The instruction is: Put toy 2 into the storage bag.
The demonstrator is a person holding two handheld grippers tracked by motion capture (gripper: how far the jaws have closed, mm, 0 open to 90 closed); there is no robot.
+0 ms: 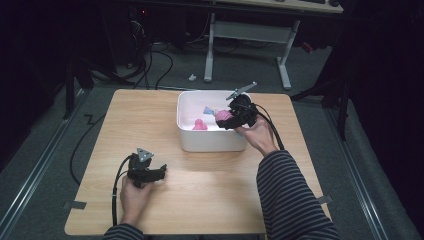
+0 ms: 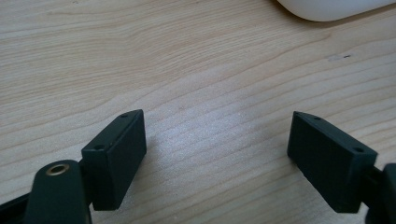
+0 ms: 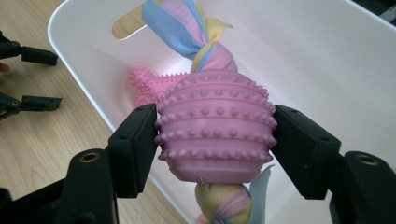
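My right gripper [image 3: 215,140] is shut on a pink studded rubber toy [image 3: 215,126] with a pastel braided rope [image 3: 196,32] through it, held over the white bin [image 3: 322,51]. In the high view the right gripper [image 1: 231,119] and the toy [image 1: 222,116] hang above the right side of the bin [image 1: 186,137]. A second pink spiky toy [image 3: 152,84] lies on the bin's floor, also seen as a pink toy [image 1: 199,125] in the high view. My left gripper [image 1: 161,172] rests low over the table's front left, open, with bare wood between its jaws [image 2: 215,140].
The wooden table [image 1: 140,115] carries the bin at its far middle. A corner of the bin [image 2: 327,9] shows at the top of the left gripper view. A white desk frame [image 1: 250,35] and cables stand on the floor beyond the table.
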